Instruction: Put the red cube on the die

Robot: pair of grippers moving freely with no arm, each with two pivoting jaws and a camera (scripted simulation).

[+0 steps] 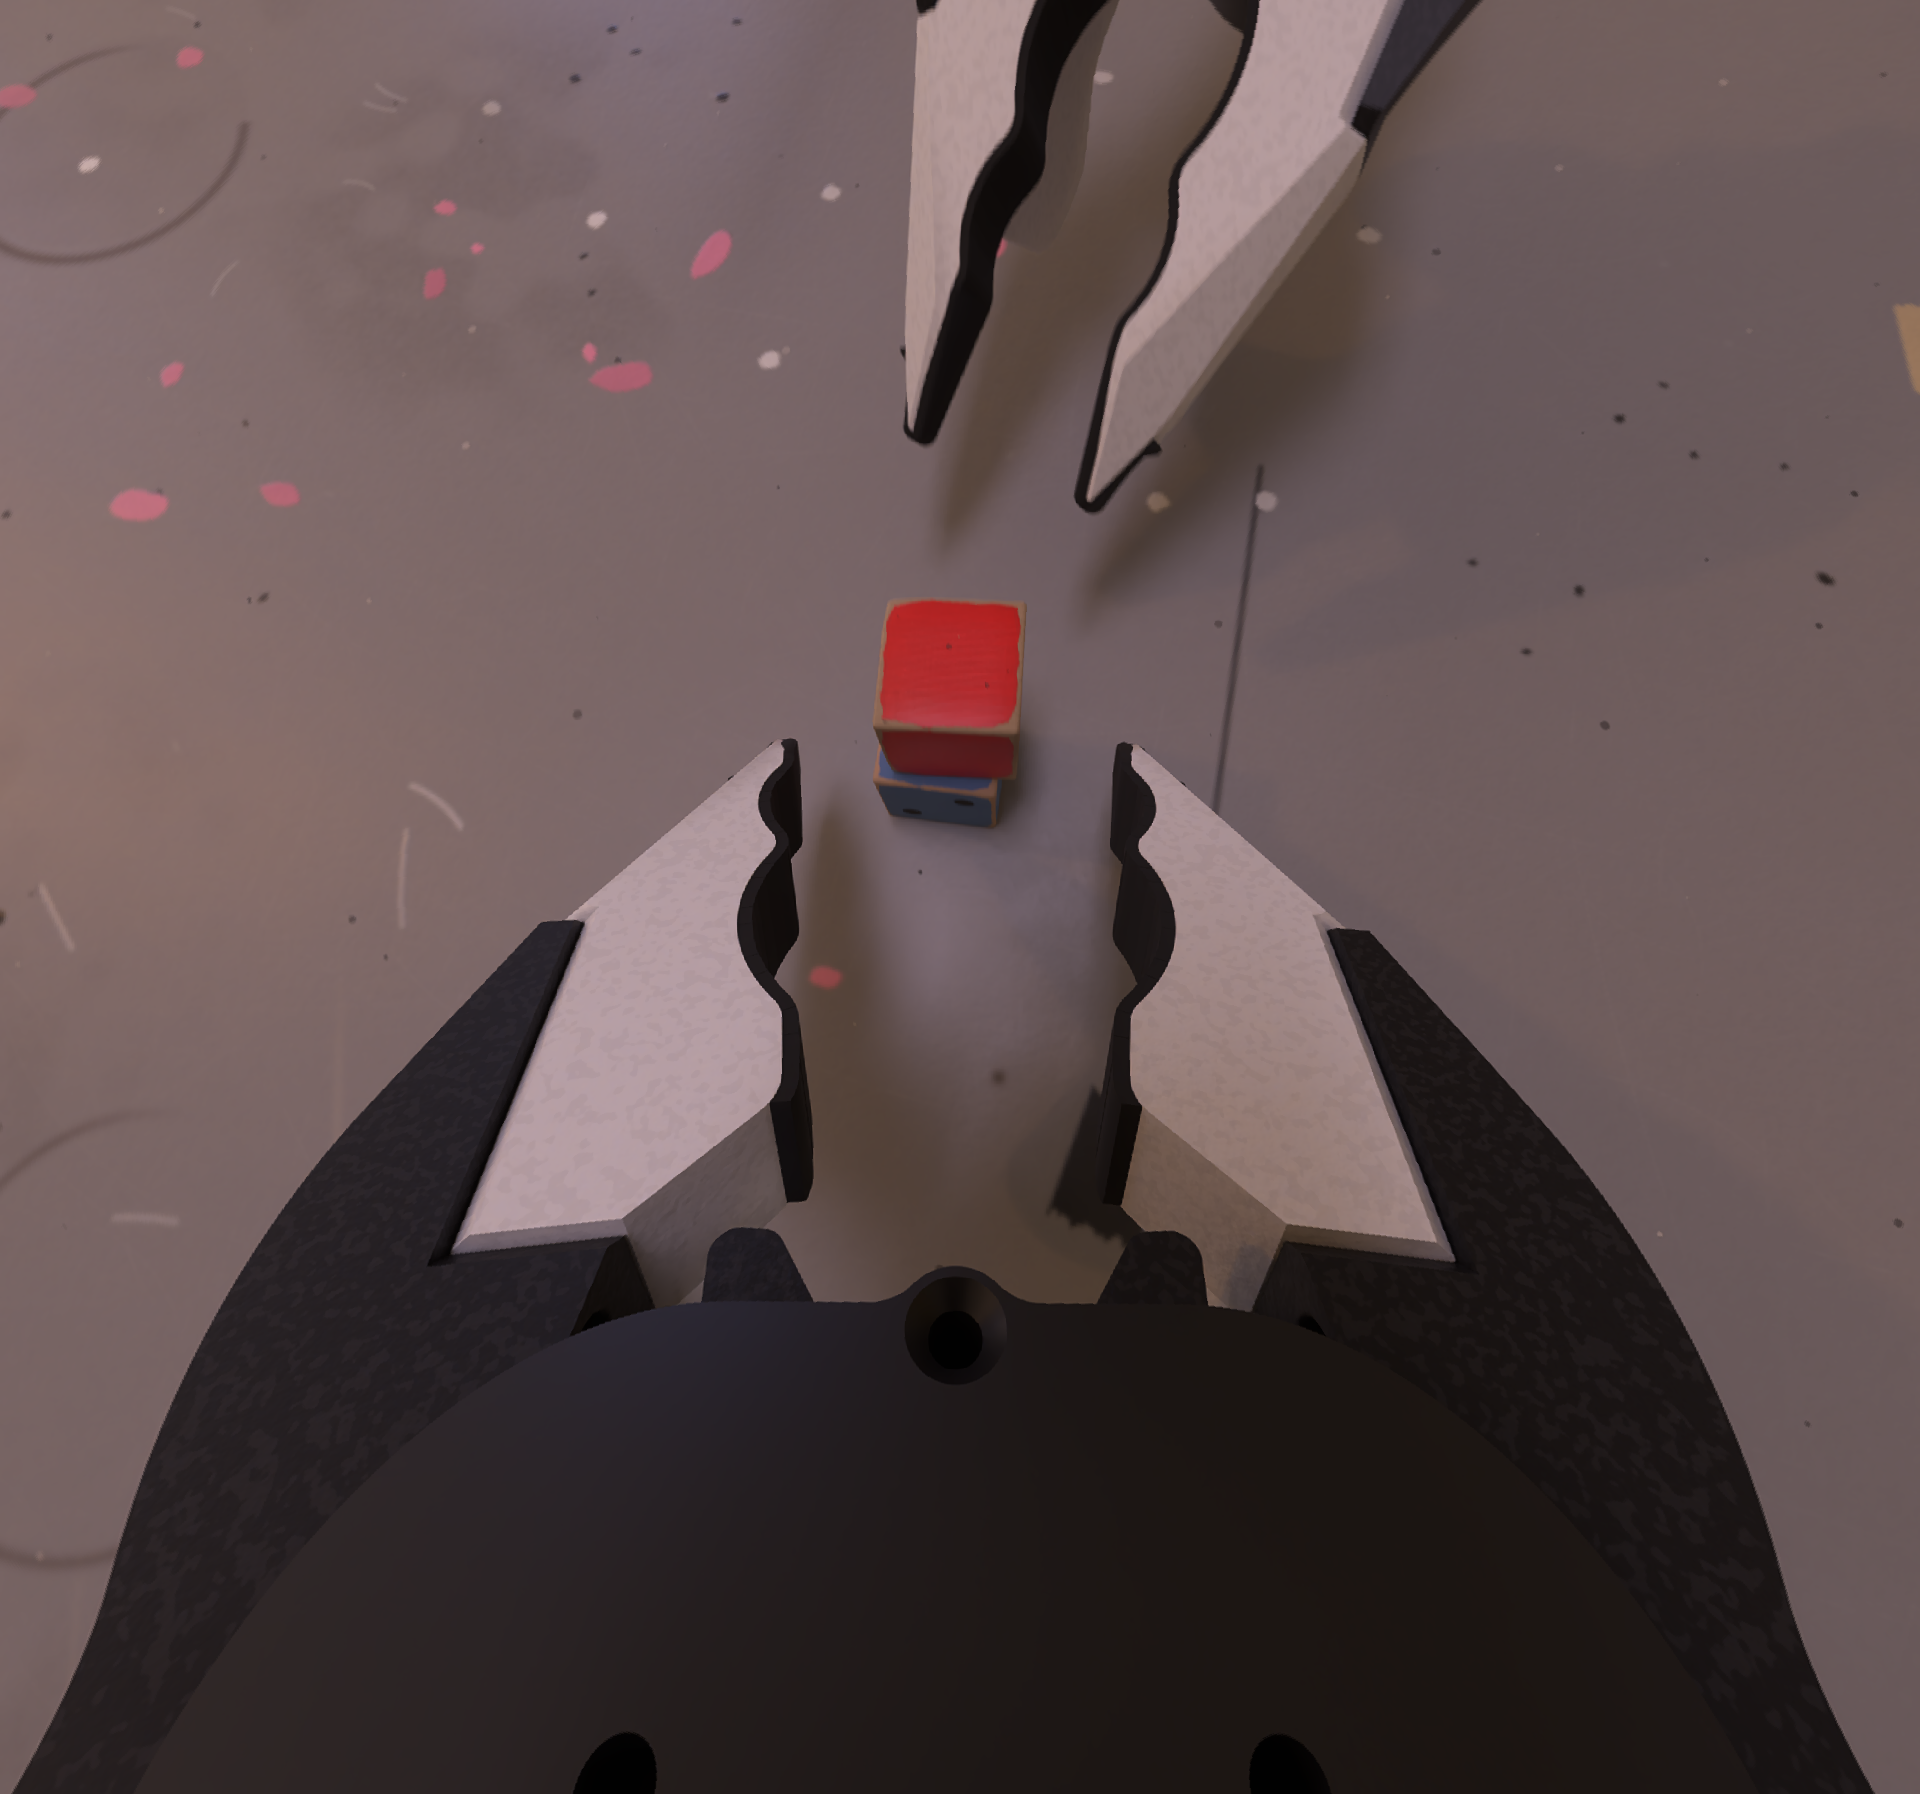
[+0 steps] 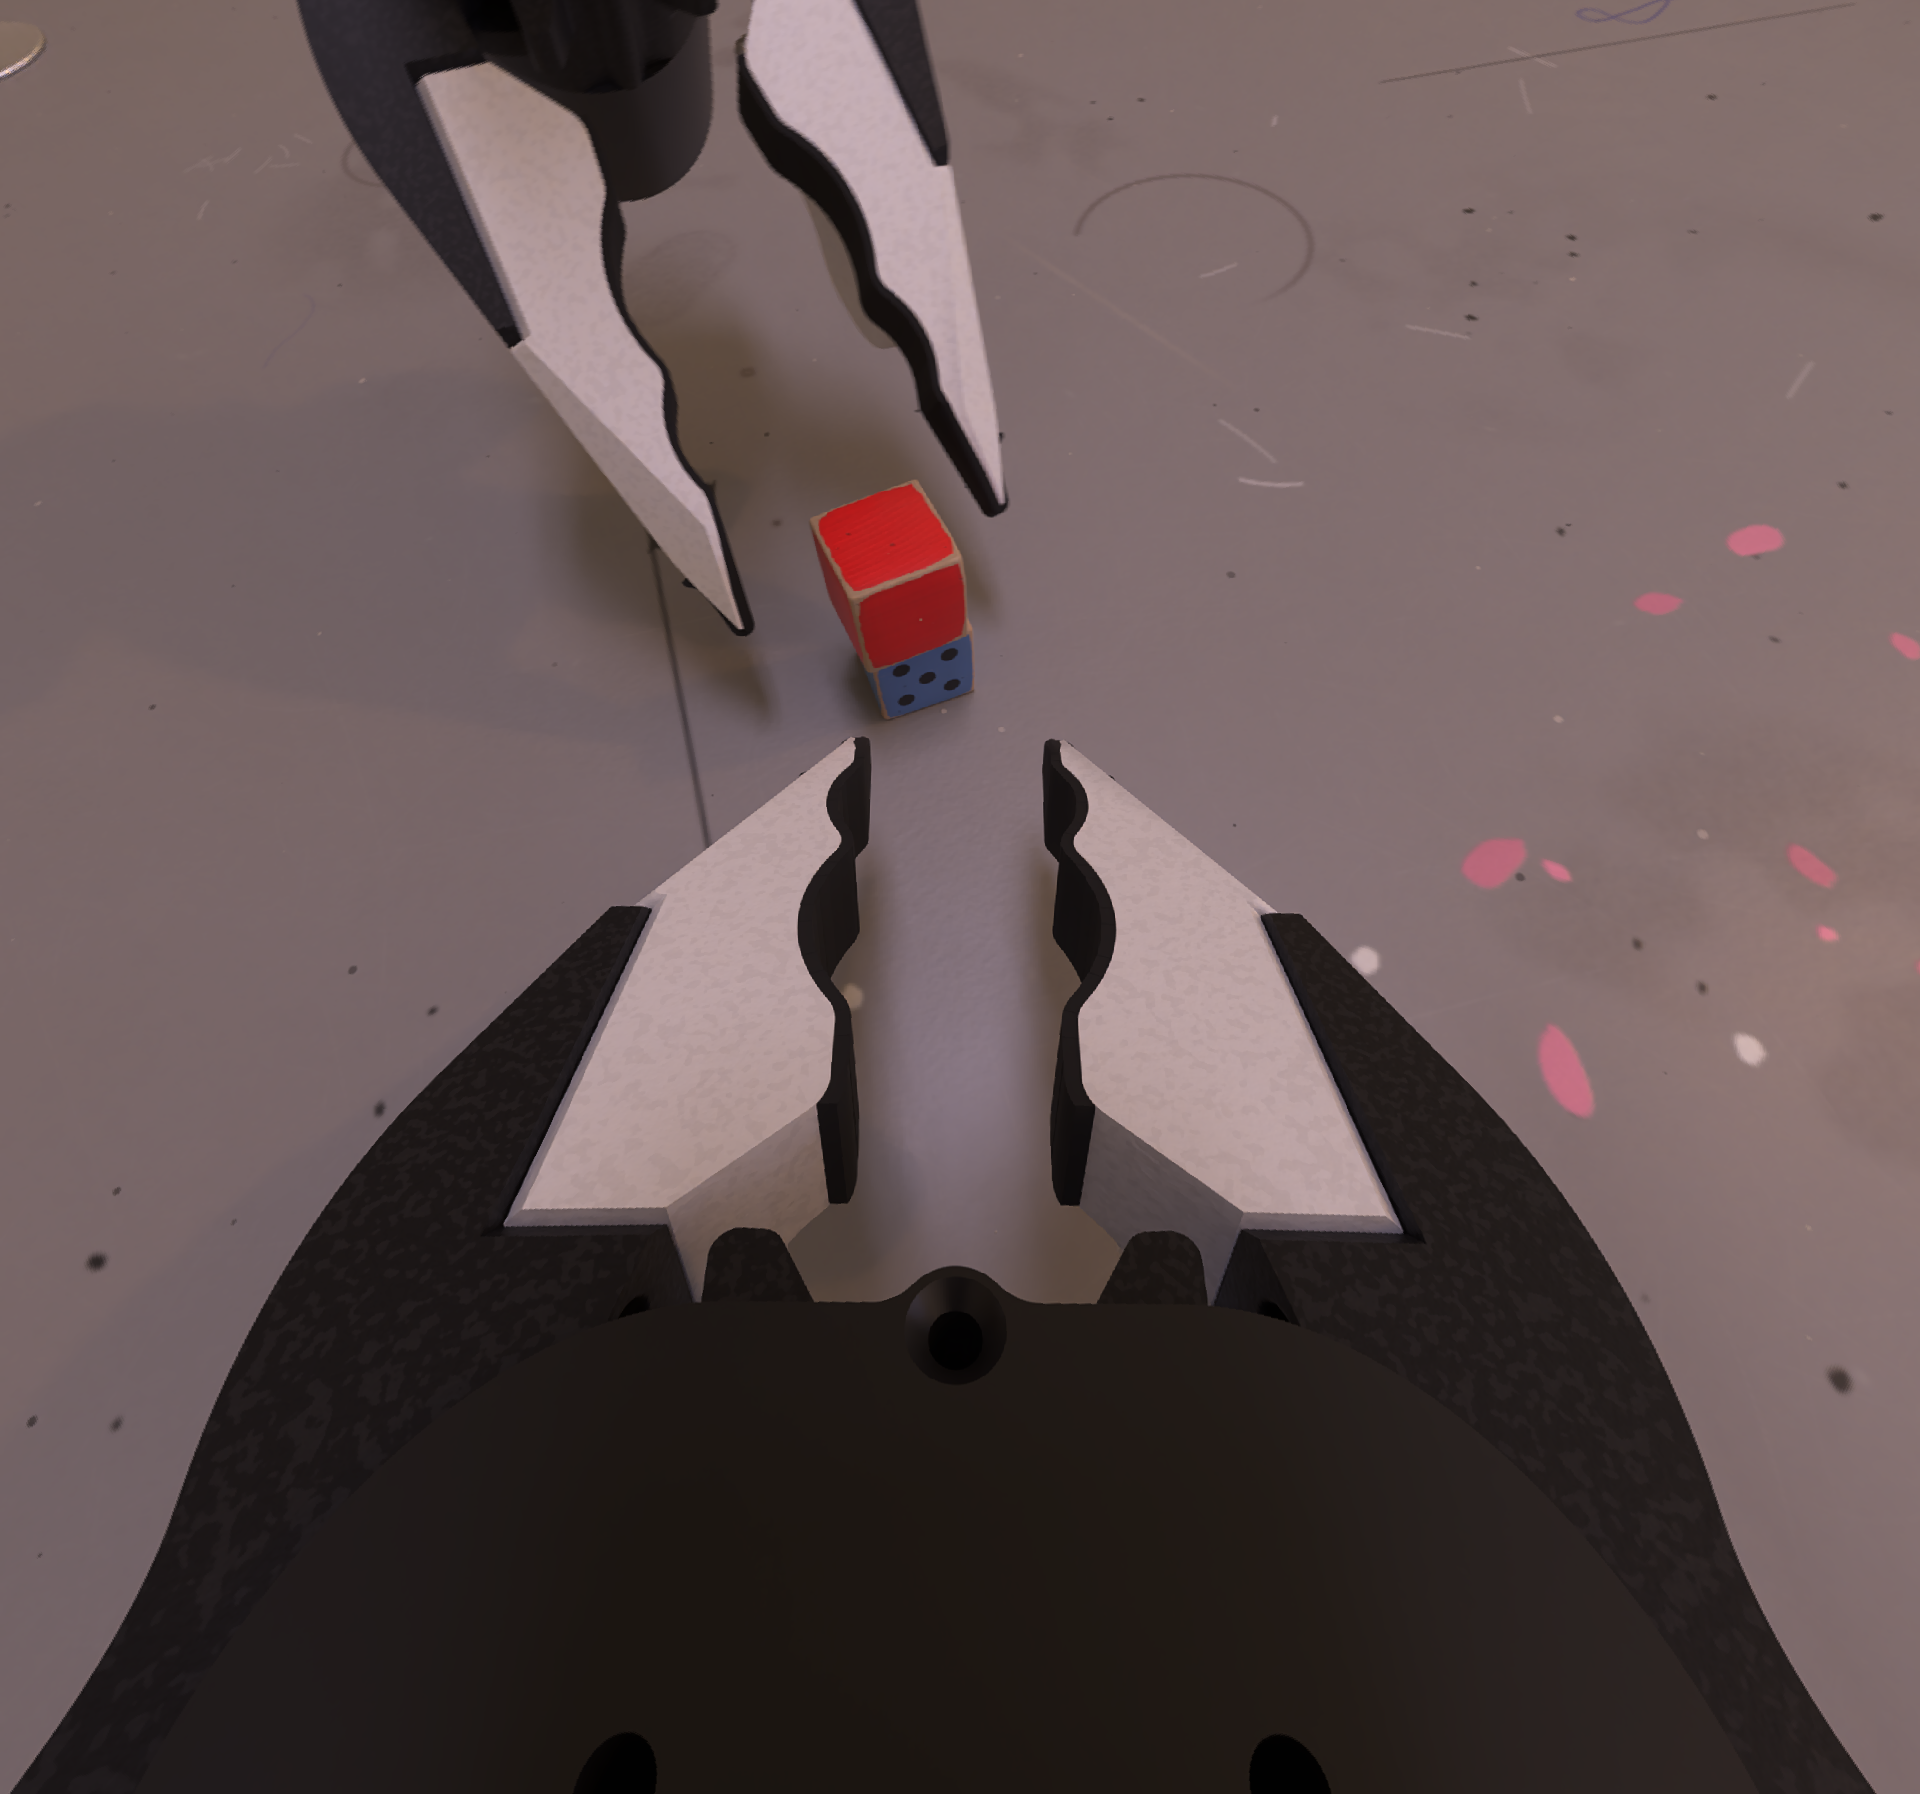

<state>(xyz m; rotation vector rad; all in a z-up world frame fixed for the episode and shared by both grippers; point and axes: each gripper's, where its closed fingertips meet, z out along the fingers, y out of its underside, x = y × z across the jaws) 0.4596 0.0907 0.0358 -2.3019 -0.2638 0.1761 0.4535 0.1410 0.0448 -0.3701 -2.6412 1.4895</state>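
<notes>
In the left wrist view, the small red wooden cube (image 1: 951,679) is sitting on the blue spotted die (image 1: 940,801), and the left gripper (image 1: 956,757) is spread, holding nothing. In the right wrist view, the right gripper (image 2: 956,752) is also spread and empty near the stack; I judge both should be backing away slowly without touching it.

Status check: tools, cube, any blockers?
Left tool open, empty. Right tool open, empty. Cube sits on die, on its own, slightly offset. Nothing in the way on table.

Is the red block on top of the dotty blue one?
Yes. The red wooden cube sits upright on the blue dotted die, untouched.
</notes>
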